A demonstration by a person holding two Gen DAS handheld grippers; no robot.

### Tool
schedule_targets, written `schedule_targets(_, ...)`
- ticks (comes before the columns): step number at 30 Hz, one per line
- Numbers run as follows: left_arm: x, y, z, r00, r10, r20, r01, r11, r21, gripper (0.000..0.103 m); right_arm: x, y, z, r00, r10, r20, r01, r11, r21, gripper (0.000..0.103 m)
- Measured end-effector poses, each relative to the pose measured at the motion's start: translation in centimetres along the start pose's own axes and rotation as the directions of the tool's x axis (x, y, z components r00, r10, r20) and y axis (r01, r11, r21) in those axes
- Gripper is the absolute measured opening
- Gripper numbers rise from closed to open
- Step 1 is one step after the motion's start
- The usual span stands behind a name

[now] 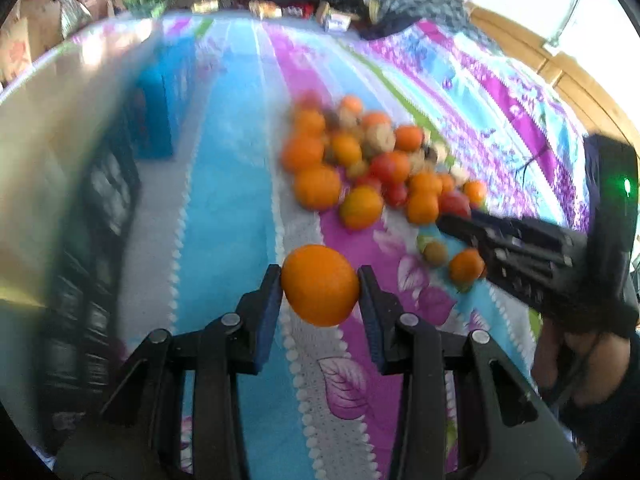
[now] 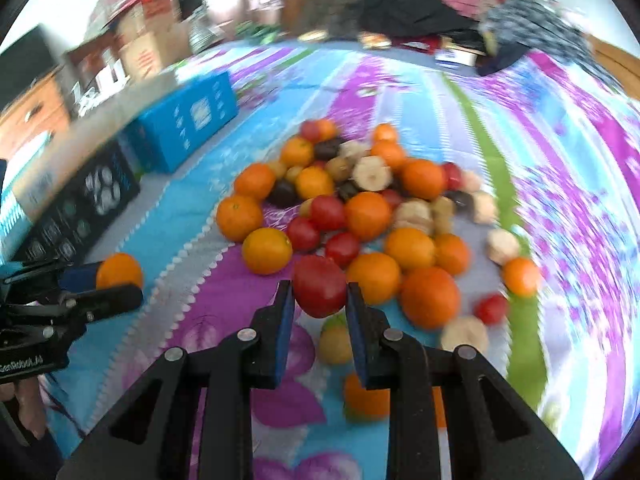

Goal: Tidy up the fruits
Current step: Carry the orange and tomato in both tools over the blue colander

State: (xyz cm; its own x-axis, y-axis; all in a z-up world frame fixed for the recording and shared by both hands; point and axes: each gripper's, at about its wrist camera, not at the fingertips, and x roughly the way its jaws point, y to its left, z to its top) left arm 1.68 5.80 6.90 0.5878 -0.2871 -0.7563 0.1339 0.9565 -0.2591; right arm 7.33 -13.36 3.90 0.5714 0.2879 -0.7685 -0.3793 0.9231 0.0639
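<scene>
- A round orange citrus fruit (image 1: 320, 285) is seen clamped between the blue pads of the left tongs (image 1: 319, 286), clear of the striped floral cloth (image 1: 224, 208) below it (background blurred).
- In the right wrist view the same left tongs (image 2: 116, 280) appear at the left edge, the fruit (image 2: 120, 270) at their tip.
- A smooth red tomato-like fruit (image 2: 320, 286) is gripped between the pads of the right tongs (image 2: 320, 294), both pads pressed against its sides.
- The mixed heap of orange, red, dark and pale fruits (image 2: 360, 208) is spread on the cloth just beyond the red fruit.
- A blue rectangular cardboard box (image 2: 184, 120) and a black printed box (image 2: 80, 208) are noted at the left, apart from the heap.
- The right tongs (image 1: 472, 232) reach in from the right in the left wrist view, beside stray fruits.
</scene>
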Motion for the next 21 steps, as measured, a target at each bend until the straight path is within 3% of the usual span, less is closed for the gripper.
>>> schedule_targets(5,-3.6,-1.1,1.5,0.995,0.070,0.076,-0.074,0.996,0.050,0.038,-4.2,0.7,0.5,0.998,-0.030,0.057,0.026,0.997,0.066,0.029)
schedule_targets(10,-6.9,-1.1,2.5,0.988,0.098,0.123,-0.103,0.994,0.035,0.038,-7.4,2.4,2.0,0.994,-0.028,0.109,0.023,0.999,0.046,0.029)
schedule_targets(17,-12.1,0.8,3.3,0.965,0.174,0.194,-0.174,0.985,-0.019,0.038,-11.2,6.0,5.1,0.983,-0.010,0.185,0.011,1.000,-0.003,0.029)
schedule_targets(21,-15.5,2.7,3.7,0.944,0.232,0.235,-0.225,0.973,-0.058,0.039,-12.9,8.8,7.2,0.975,0.022,0.220,-0.013,0.999,-0.042,0.029)
